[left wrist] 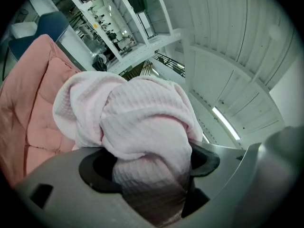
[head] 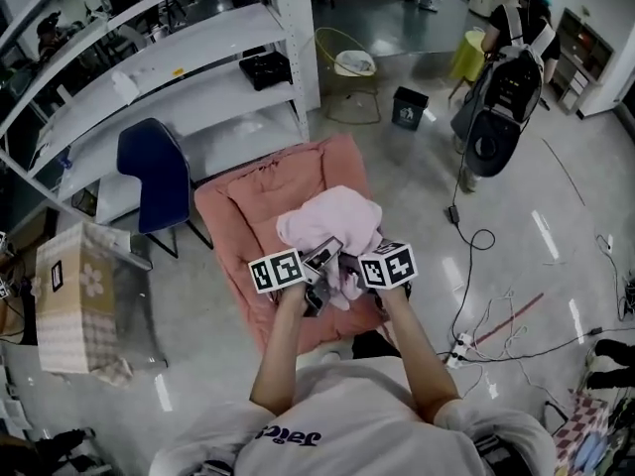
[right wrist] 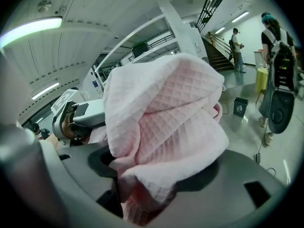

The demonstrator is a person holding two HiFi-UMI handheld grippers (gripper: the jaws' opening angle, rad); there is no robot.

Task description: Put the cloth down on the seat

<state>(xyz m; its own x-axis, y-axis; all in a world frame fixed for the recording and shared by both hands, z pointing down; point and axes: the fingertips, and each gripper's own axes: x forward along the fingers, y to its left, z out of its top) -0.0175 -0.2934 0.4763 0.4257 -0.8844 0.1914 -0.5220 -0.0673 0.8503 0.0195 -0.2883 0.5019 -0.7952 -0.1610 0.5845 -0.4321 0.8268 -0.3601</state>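
A pale pink waffle-weave cloth [head: 332,224] is bunched up between both grippers, held above the salmon-pink cushioned seat [head: 260,204]. My left gripper [head: 316,276] is shut on the cloth [left wrist: 142,127], which fills its view with the seat cushion [left wrist: 23,89] at the left. My right gripper [head: 359,278] is also shut on the cloth [right wrist: 166,122]; the fabric hides its jaws. The left gripper [right wrist: 76,118] shows beside the cloth in the right gripper view. Both grippers hang over the seat's near half, tilted upward.
A dark blue chair [head: 157,178] stands left of the seat, white shelving [head: 189,58] behind it. A patterned cardboard box [head: 77,296] sits at far left. A person with a backpack [head: 501,77] stands at back right; cables [head: 496,315] run over the floor at right.
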